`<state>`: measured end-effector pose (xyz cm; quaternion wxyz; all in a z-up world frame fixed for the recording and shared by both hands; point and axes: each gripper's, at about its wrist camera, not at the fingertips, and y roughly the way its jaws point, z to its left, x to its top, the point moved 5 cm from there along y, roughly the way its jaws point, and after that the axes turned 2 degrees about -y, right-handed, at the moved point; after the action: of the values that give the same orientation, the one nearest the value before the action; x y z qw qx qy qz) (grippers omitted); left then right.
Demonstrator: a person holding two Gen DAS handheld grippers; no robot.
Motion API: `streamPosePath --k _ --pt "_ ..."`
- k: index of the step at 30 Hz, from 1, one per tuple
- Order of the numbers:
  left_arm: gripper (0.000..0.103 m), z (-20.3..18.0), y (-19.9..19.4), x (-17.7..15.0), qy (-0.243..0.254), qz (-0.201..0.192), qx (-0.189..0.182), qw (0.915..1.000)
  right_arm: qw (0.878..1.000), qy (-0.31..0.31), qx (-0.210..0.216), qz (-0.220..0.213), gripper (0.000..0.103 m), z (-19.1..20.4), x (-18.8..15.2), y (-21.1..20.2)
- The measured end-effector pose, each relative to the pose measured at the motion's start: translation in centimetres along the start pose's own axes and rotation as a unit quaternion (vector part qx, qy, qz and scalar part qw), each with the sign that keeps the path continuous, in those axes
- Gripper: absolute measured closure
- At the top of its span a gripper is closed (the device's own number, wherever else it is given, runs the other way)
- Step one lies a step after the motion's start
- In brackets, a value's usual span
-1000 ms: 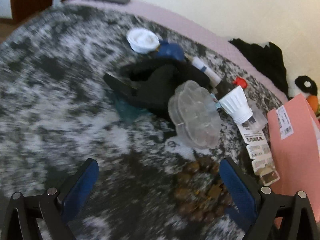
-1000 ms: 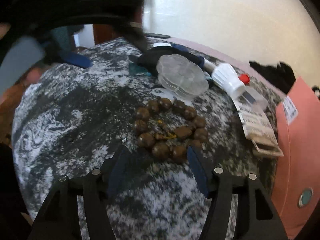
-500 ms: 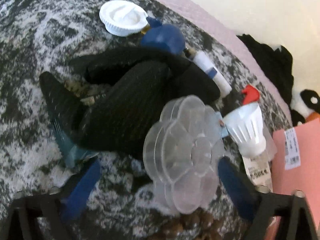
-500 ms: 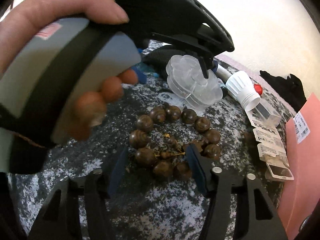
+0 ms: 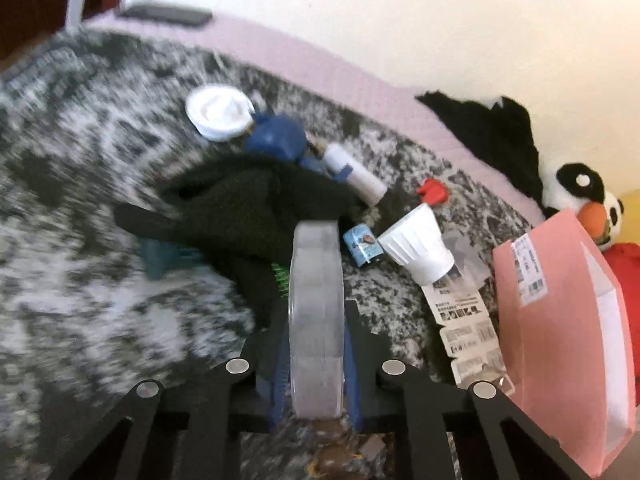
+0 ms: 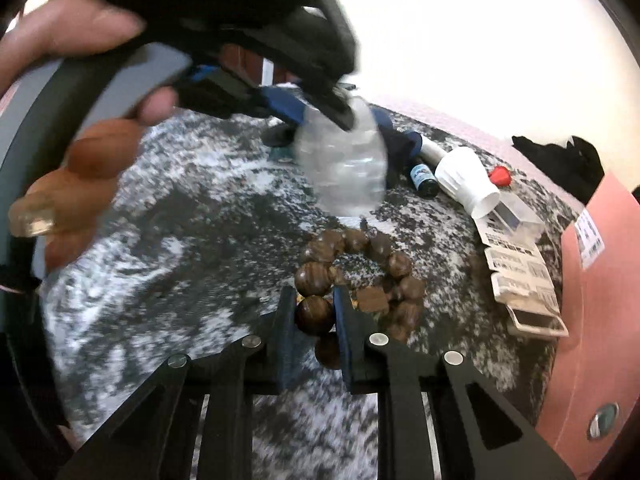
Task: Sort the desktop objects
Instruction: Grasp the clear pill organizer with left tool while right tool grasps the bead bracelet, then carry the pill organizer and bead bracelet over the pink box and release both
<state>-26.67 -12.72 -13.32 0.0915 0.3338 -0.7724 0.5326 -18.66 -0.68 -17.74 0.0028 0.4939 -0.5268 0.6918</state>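
My left gripper is shut on a clear flower-shaped plastic box, held edge-on above the mottled grey-and-black table top. In the right wrist view the same box hangs in the left gripper, lifted off the surface. My right gripper is shut on one bead of a brown wooden bead bracelet that lies on the table. A black glove, a white lid, a blue cap, a white tube, a small blue bottle and a white ribbed cap lie behind.
A pink paper bag stands at the right edge, with a strip of labels beside it. A red cap and a teal item lie among the clutter. A panda plush sits at the far right by the wall.
My left gripper closed on the clear flower box and lifted it edge-on. My right gripper closed on a bead of the bracelet.
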Motion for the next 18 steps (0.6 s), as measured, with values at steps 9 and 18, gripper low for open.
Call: streamPosePath --k 9,18 --pt "0.085 0.6 -7.1 -2.2 0.028 -0.038 0.017 0.9988 0.998 0.019 0.024 -0.046 0.083 2.4 0.7 -6.8" --pt "0.085 -2.5 -13.6 -4.6 0.064 -0.079 0.015 0.9947 0.994 0.017 0.019 -0.109 0.083 3.7 1.4 -14.4"
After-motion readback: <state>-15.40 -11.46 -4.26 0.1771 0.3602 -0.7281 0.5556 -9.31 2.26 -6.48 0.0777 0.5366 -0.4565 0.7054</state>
